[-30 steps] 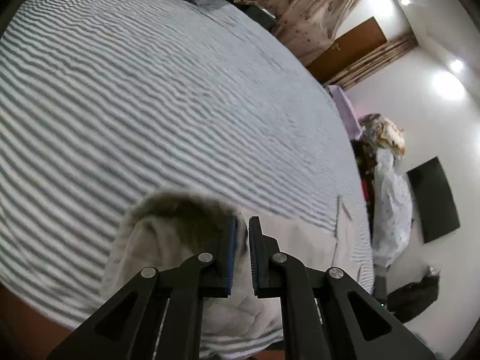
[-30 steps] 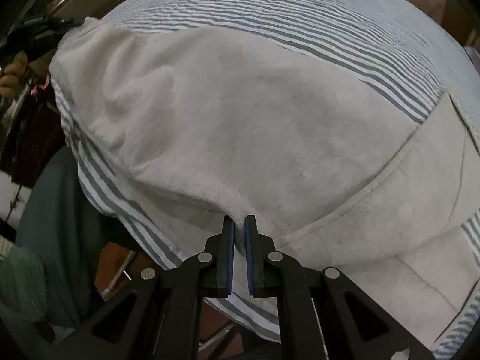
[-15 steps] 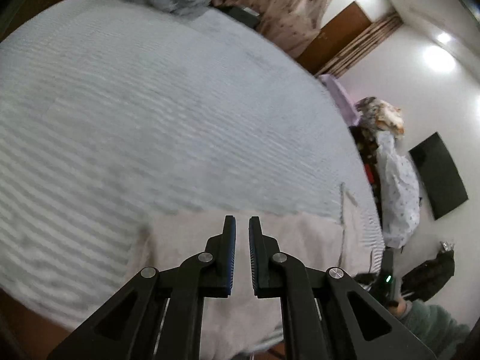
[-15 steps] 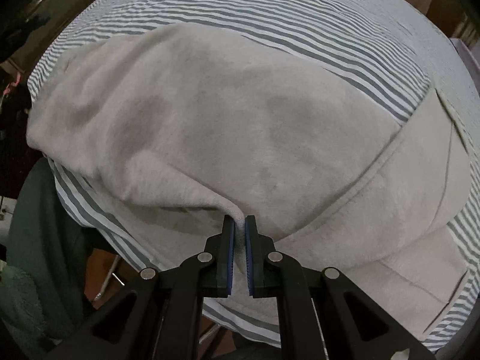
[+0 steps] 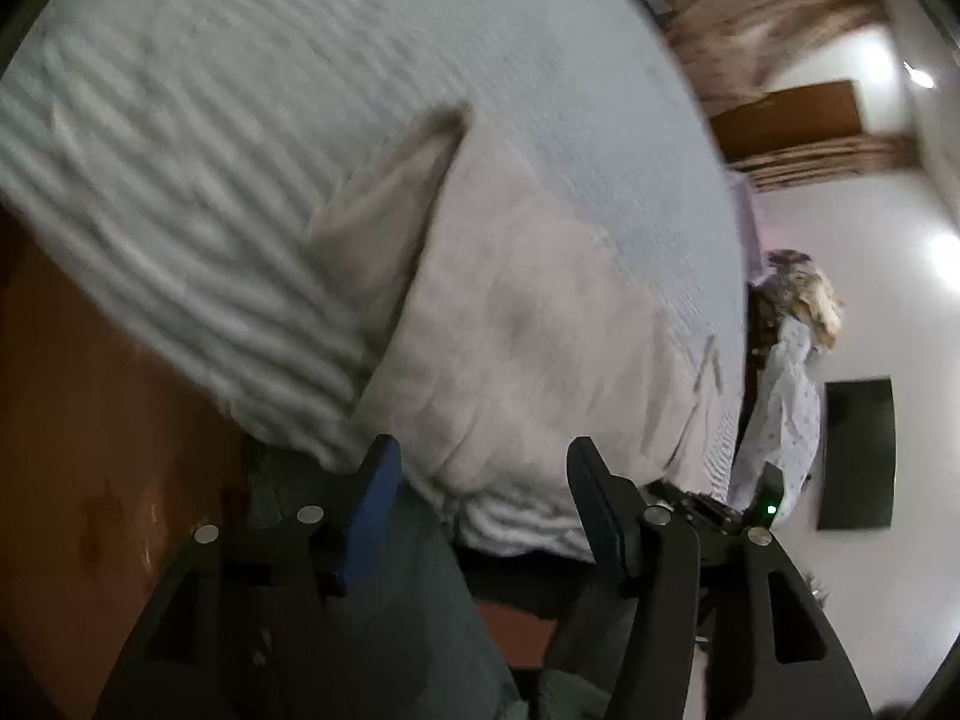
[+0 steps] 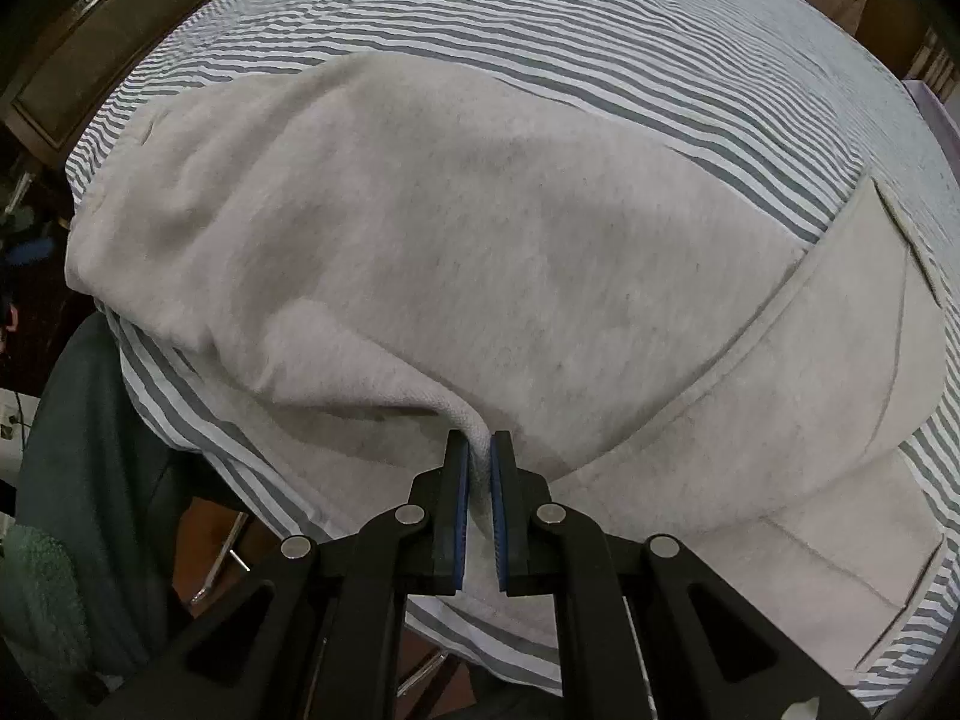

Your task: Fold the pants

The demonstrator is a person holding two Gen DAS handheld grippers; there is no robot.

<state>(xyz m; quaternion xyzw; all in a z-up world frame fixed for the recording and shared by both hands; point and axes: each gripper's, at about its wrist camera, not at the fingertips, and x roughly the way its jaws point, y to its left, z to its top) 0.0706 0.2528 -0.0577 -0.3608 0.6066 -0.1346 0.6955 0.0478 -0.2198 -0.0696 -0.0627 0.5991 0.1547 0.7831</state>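
My left gripper (image 5: 480, 468) hangs off the near edge of the bed (image 5: 180, 180), its fingers spread wide with nothing between them. Ahead, the pale grey pants (image 5: 528, 324) lie folded on the striped sheet, with bare sheet to the left and beyond. My right gripper (image 6: 478, 450) has its fingers pinched on the pants' (image 6: 480, 228) near edge, which overhangs the bed (image 6: 540, 12).

Blurred by motion throughout the left wrist view: striped bedsheet (image 5: 252, 138) and pale pants (image 5: 528, 324). Hidden between the right gripper (image 6: 478, 450) pads: pinched pants edge. Cut off below the gripper: pants' near hem.
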